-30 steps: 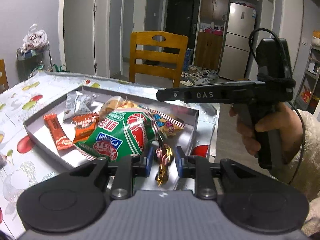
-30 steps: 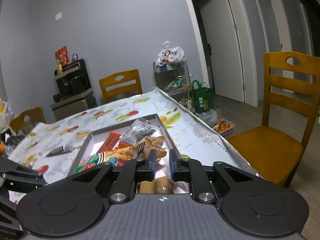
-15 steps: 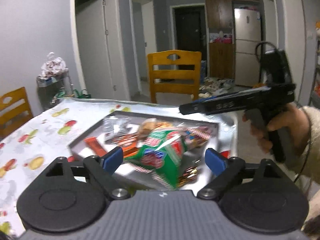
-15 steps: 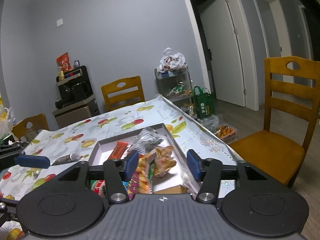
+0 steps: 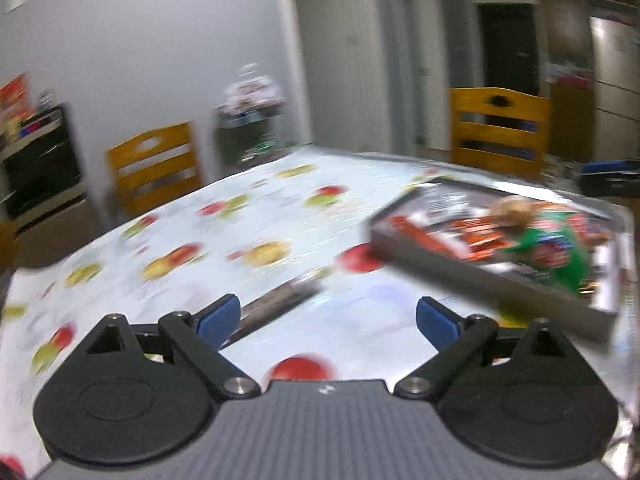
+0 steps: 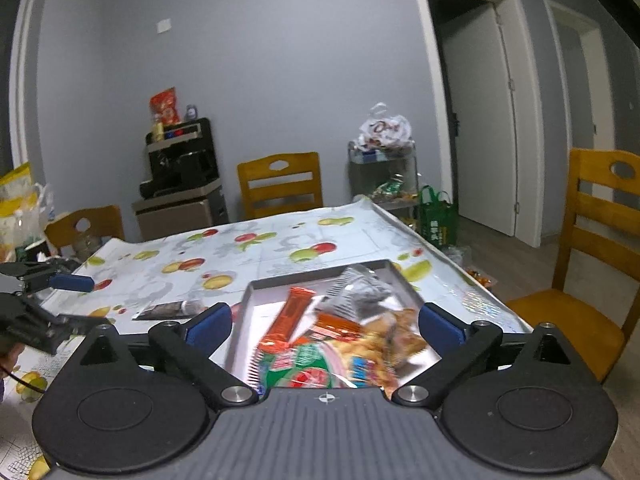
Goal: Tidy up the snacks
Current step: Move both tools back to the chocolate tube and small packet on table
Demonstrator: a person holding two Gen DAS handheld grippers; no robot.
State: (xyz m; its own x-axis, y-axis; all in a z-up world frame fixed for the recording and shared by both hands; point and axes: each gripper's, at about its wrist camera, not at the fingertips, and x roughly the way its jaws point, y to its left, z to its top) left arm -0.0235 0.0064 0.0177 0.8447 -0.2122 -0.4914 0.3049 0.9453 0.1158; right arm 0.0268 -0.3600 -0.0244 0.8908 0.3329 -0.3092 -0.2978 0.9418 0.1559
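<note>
A grey tray (image 6: 256, 292) on the fruit-print table holds a pile of snacks: an orange bar (image 6: 286, 318), a green bag (image 6: 304, 370), a clear dark packet (image 6: 358, 290) and a yellow-brown snack bag (image 6: 394, 334). My right gripper (image 6: 326, 322) is open and empty just above the tray's near end. My left gripper (image 5: 328, 320) is open and empty over the tablecloth, left of the tray (image 5: 480, 280). A dark flat snack packet (image 5: 276, 302) lies on the table ahead of the left gripper; it also shows in the right wrist view (image 6: 172, 310). The left wrist view is motion-blurred.
Wooden chairs stand around the table (image 6: 280, 184) (image 6: 600, 240). A metal rack with bags (image 6: 384, 168) and a black appliance on a cabinet (image 6: 180, 172) stand by the far wall. The left gripper's fingers (image 6: 70, 281) show at the right wrist view's left edge.
Both grippers opened, letting go of the snacks they held over the tray. The left gripper swung left, away from the tray toward the dark packet. The right gripper rose slightly.
</note>
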